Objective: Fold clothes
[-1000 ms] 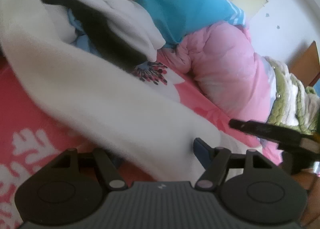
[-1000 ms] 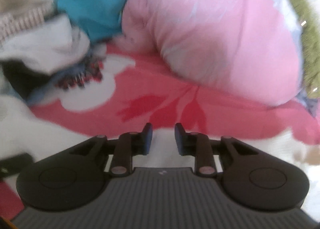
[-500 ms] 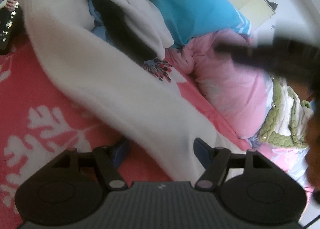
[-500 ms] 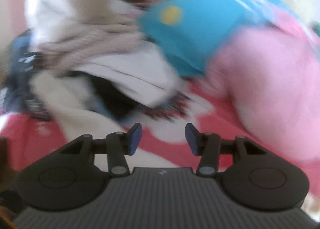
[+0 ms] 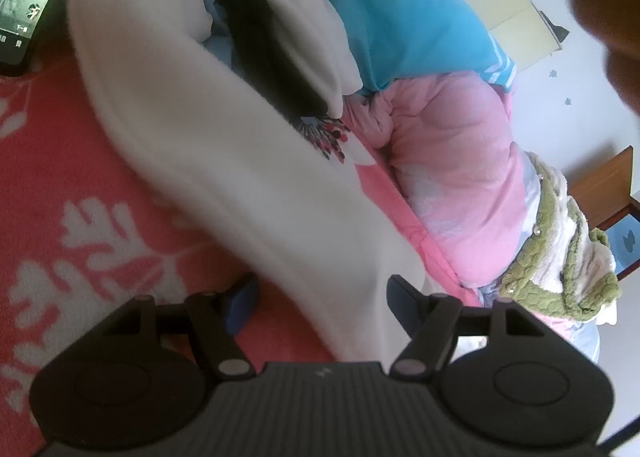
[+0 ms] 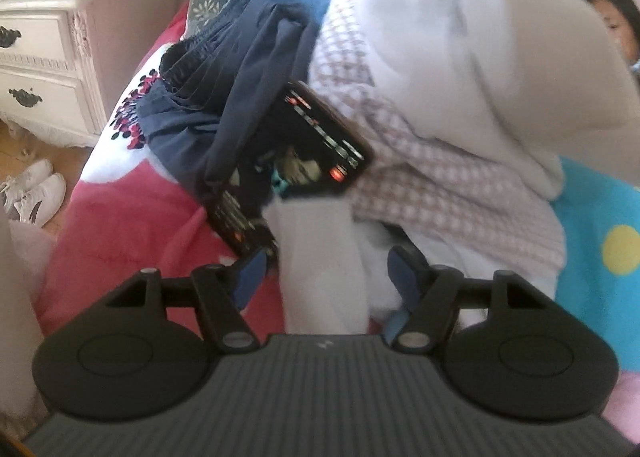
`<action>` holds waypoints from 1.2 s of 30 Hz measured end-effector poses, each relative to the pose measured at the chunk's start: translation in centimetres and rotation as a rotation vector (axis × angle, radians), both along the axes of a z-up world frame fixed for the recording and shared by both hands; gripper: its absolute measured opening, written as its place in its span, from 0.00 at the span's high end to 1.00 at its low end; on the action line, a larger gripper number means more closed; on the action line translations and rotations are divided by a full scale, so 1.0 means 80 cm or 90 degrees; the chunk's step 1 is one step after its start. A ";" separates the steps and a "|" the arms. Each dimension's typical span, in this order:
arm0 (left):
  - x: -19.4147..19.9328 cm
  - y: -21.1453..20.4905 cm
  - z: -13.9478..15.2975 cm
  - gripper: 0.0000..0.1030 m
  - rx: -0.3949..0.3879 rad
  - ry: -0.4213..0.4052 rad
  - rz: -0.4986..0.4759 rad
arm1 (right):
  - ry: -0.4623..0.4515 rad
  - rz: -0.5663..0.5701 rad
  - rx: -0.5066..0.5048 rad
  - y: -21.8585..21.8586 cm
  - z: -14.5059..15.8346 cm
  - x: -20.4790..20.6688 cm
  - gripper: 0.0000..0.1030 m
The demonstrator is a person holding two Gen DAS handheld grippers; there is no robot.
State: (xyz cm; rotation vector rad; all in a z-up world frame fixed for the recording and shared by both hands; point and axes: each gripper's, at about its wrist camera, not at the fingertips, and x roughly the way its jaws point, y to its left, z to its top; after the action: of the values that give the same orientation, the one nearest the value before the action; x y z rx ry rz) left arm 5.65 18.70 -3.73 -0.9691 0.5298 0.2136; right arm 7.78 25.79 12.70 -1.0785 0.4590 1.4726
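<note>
Swinging over from the pink quilt, the right gripper (image 6: 324, 277), jaws just opening, straddles the white garment (image 6: 320, 257) below the phone (image 6: 304, 153); left gripper (image 5: 320, 297) gapes too. Careless pinching could topple that phone.

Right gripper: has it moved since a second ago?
Yes. The right gripper swung left, off the pink duvet, to the clothes pile; its jaws have just been opening.

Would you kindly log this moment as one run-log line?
left gripper: open around white garment | right gripper: open, jaws just widened, white cloth strip between
</note>
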 end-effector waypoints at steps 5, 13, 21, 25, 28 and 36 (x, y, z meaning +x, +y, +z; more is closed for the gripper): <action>-0.001 0.000 -0.001 0.30 -0.004 0.001 0.001 | 0.001 0.011 -0.034 0.018 -0.019 -0.013 0.36; -0.002 -0.002 -0.002 0.30 0.006 0.003 0.001 | 0.021 -0.050 -0.007 0.019 -0.023 0.004 0.82; 0.001 -0.005 0.002 0.30 0.022 0.007 -0.007 | 0.026 -0.106 0.106 -0.026 0.016 0.027 0.92; 0.007 -0.013 0.010 0.26 0.054 0.012 -0.025 | 0.048 -0.205 0.189 -0.076 0.060 0.068 0.92; 0.014 -0.020 0.014 0.25 0.083 0.011 -0.049 | 0.075 -0.292 0.259 -0.121 0.098 0.104 0.92; 0.028 -0.015 0.012 0.25 0.067 -0.005 -0.078 | 0.213 -0.508 0.479 -0.233 0.172 0.185 0.92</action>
State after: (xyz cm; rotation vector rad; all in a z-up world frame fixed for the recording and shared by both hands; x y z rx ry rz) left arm 7.88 17.49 -2.74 -0.8324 0.5640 0.1263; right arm 22.54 7.16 26.45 -0.0096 0.4367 0.9472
